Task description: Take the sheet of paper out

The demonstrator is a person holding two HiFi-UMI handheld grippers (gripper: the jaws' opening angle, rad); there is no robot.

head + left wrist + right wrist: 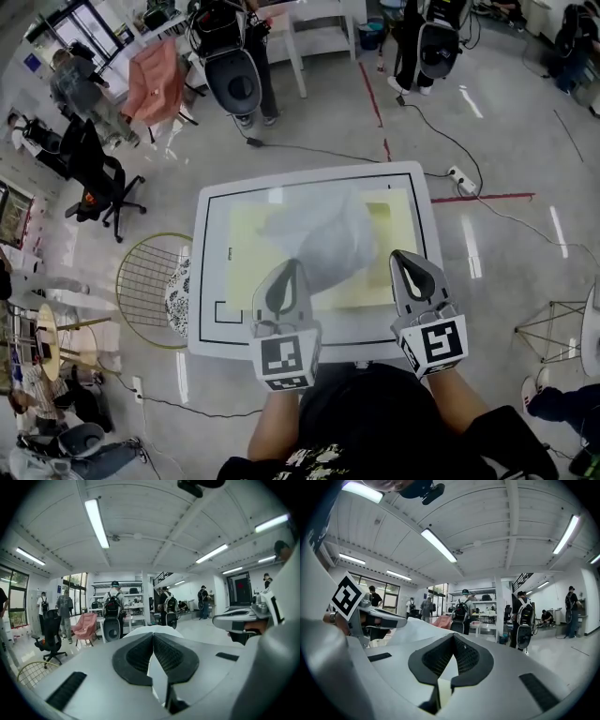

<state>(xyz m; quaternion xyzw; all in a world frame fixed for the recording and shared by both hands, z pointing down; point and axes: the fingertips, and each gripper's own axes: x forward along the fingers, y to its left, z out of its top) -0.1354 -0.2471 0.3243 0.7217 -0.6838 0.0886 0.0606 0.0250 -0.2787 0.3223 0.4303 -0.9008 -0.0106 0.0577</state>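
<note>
- Left tool (287,272): clenched. In the left gripper view its jaws meet with a thin white layer pinched between them; this is the white sheet (323,239).
- Right tool (405,264): clenched. The right gripper view shows a pale thin edge caught between its jaws, and it appears to run on into the same white sheet.
- White sheet: thin and partly see-through (paper or film cannot be told). It is rumpled and held up off the surface (211,281), spanning between the two tools above the yellow mat (248,244).
- Yellow mat: lies flat inside the black line drawn round the surface.
- Writing: each marker cube (284,359) carries black-and-white square patterns only. A small dark mark on the surface by the mat's left edge is too small to read. The pale print on the person's dark shirt (375,422) is cut off at the frame's lower edge.
- Wire basket (150,281): stands on the floor just beside the surface's left side.
</note>
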